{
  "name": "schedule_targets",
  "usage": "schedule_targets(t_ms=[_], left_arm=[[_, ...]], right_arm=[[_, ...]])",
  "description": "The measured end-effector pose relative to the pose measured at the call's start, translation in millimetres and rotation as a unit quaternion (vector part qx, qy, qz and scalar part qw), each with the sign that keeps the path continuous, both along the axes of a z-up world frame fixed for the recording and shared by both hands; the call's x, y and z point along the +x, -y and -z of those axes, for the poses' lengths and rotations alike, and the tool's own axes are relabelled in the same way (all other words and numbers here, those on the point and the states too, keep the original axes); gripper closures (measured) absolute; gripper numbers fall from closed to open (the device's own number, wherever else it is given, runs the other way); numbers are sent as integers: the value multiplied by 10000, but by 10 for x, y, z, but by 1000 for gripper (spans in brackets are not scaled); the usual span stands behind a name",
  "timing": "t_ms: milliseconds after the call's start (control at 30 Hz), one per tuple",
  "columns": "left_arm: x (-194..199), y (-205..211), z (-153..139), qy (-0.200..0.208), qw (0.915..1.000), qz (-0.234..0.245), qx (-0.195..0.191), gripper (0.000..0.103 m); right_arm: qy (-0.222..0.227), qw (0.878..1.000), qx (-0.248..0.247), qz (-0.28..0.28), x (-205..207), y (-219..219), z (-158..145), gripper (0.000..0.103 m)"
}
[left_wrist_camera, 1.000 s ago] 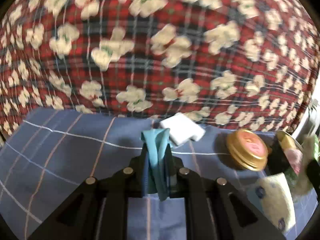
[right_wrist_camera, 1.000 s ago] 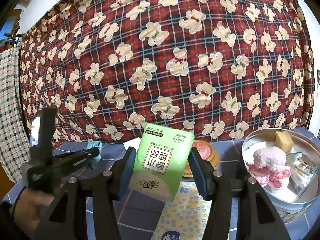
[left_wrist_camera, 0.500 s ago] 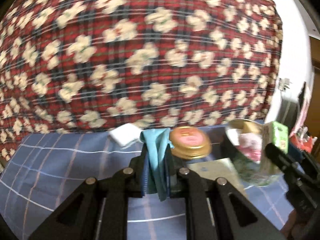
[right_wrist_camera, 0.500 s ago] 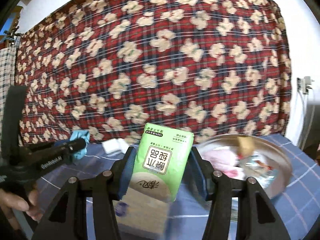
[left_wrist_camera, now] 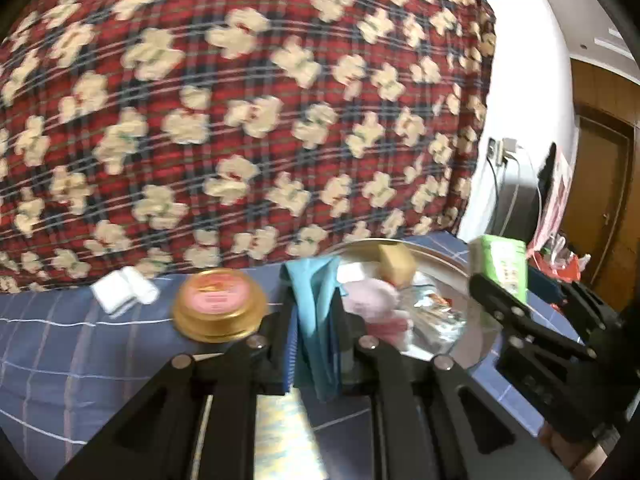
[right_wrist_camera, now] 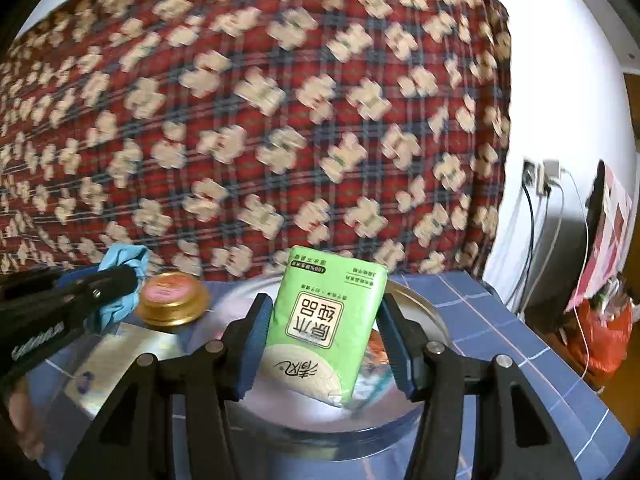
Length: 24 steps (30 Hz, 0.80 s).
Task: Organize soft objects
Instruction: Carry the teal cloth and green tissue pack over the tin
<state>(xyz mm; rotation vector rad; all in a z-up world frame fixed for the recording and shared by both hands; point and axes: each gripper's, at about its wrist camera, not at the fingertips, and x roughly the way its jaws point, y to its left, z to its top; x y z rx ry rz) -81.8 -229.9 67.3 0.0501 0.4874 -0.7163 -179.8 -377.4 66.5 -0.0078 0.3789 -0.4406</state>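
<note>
Tissue pack clamped in my right claw above the tin's rim — left claw pinching teal cloth, lid just beside.

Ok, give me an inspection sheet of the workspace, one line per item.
Surface: blue checked cloth.
Job's things: teal cloth; green tissue pack; round metal tin holding a pink plush.
Clutter: gold lid; white folded piece.
Grippers: left gripper shut on the teal cloth; right gripper shut on the green tissue pack.
Cables: cables hang from a wall socket.
Surroundings: red bear-print blanket behind.
</note>
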Motion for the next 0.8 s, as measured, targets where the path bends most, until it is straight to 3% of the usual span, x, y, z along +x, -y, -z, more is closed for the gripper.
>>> schedule_targets(t_ms=[433, 800], left_arm=[[167, 856, 230, -306, 9989, 71, 339, 92], [243, 1222, 415, -232, 9974, 5, 687, 92]], right_arm=[[-524, 9972, 432, 321, 464, 776, 359, 46], [-630, 9959, 599, 271, 589, 967, 507, 46]])
